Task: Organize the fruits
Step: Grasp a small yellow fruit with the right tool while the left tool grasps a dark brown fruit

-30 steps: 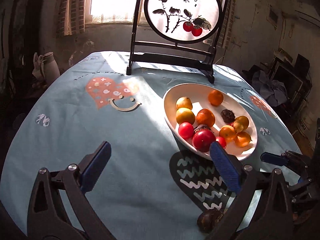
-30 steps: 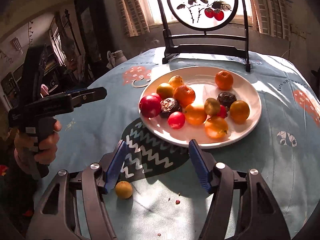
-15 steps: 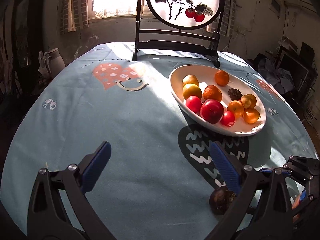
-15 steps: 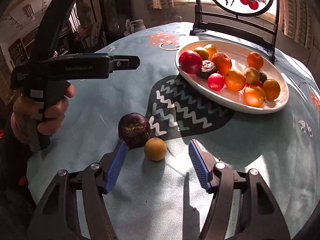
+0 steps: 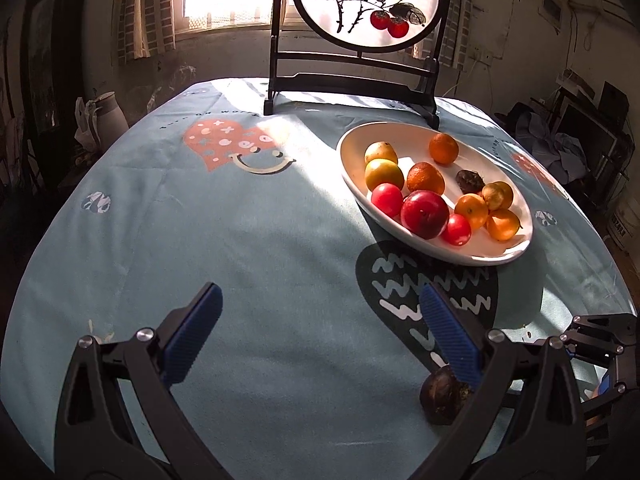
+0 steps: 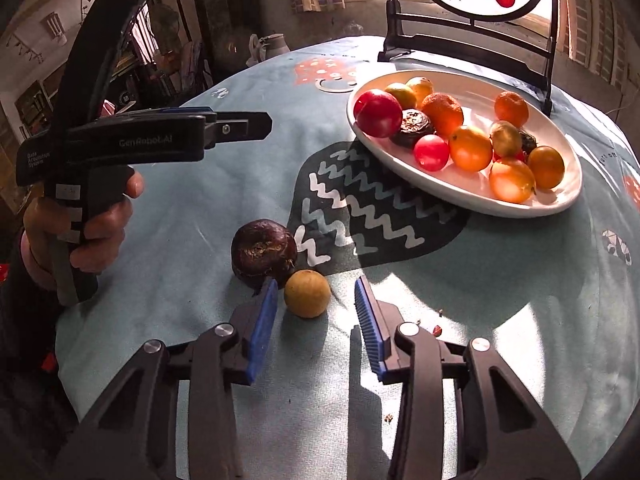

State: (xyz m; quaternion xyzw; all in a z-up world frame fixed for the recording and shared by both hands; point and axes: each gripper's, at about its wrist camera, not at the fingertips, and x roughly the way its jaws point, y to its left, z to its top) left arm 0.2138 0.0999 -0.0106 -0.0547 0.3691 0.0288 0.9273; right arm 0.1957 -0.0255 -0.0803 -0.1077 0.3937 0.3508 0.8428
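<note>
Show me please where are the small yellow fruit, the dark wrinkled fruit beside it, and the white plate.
small yellow fruit (image 6: pixel 307 293): right wrist view, middle of its skin.
dark wrinkled fruit (image 6: pixel 262 250): right wrist view, its top.
white plate (image 6: pixel 476 94): right wrist view, bare inner surface.

I am seeing bare worktop (image 5: pixel 168 220) lying open to the left of the white plate (image 5: pixel 516 248), giving my left gripper (image 5: pixel 320 328) free passage. Ahead of my right gripper (image 6: pixel 316 304), a yellow fruit (image 6: pixel 307 293) and a dark wrinkled fruit (image 6: pixel 264 249) are sitting touching, crowding the near lane. The framed screen (image 5: pixel 360 60) is blocking the far edge.
</note>
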